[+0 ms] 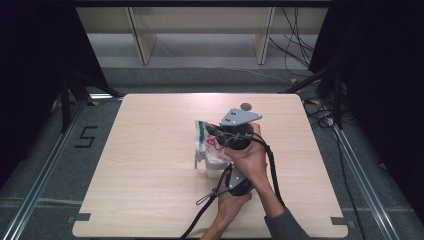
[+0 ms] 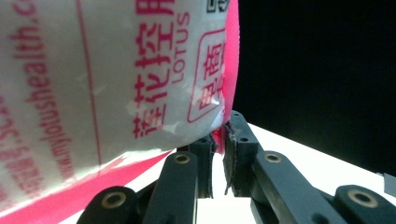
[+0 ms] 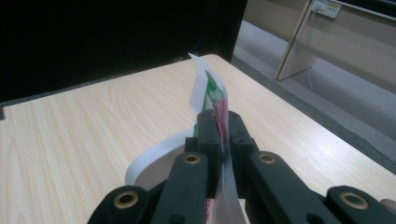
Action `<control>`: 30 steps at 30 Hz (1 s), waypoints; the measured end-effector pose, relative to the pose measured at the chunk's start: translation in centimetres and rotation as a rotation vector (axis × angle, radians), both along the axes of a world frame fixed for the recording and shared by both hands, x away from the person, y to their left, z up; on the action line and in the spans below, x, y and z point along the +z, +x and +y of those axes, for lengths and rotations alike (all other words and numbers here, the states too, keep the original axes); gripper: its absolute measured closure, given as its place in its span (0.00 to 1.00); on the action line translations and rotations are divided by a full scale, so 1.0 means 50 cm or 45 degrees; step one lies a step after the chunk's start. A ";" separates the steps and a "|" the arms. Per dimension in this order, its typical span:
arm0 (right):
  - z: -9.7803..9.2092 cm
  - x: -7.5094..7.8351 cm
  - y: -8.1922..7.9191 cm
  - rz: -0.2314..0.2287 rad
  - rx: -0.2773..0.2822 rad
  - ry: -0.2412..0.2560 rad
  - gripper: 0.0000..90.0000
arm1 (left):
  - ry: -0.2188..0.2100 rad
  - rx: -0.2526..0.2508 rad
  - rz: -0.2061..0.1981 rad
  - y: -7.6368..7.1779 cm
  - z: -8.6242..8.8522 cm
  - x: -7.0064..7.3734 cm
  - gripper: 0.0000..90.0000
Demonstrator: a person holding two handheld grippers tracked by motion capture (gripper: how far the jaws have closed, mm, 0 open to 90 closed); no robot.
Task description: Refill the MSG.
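Left gripper view showed the left gripper point(image 2: 219, 140) clamped on the printed plastic bag's point(image 2: 107, 79) pink edge; the right gripper point(image 3: 223, 126) pinched its top.

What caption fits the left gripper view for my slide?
Left gripper pinches the pink edge of a white printed bag above the pale table.

The printed bag point(image 2: 116, 79) runs off the left gripper view's top and left edges, its lettering cut short. In the high view, the right gripper point(image 1: 220, 135) and hand point(image 1: 250, 155) hide much of it.
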State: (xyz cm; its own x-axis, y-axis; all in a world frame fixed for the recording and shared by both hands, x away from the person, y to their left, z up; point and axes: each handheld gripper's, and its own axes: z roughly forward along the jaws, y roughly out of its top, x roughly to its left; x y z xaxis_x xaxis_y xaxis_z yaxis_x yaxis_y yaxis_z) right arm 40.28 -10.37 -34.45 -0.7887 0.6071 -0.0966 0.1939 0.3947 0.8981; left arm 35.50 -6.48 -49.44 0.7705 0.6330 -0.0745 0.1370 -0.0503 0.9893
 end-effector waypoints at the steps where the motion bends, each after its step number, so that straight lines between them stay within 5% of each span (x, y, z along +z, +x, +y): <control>1: 0.000 0.000 0.000 0.001 0.007 -0.006 0.98 | 0.000 0.000 0.000 0.000 0.000 0.000 0.91; 5: 0.001 -0.001 -0.001 0.002 -0.002 -0.003 0.98 | -0.001 -0.041 -0.001 0.003 -0.001 -0.001 0.91; 7: 0.001 -0.001 -0.001 0.009 0.000 -0.010 0.98 | -0.048 -0.062 0.055 -0.002 -0.007 -0.003 0.91; 29: 0.000 -0.001 0.002 0.017 0.026 -0.016 0.98 | -0.060 -0.046 0.049 -0.004 -0.010 -0.005 0.91; 30: -0.002 0.000 0.004 -0.015 0.026 -0.025 0.98 | -0.059 -0.048 0.049 -0.004 -0.010 -0.005 0.91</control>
State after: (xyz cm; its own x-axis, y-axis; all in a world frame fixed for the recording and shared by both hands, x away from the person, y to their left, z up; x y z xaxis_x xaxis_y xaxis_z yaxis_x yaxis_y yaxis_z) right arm 40.49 -10.48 -34.47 -0.7998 0.5886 -0.1179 0.1746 0.4159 0.8925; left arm 35.31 -6.95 -49.69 0.7895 0.5991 -0.1333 0.1740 -0.0101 0.9847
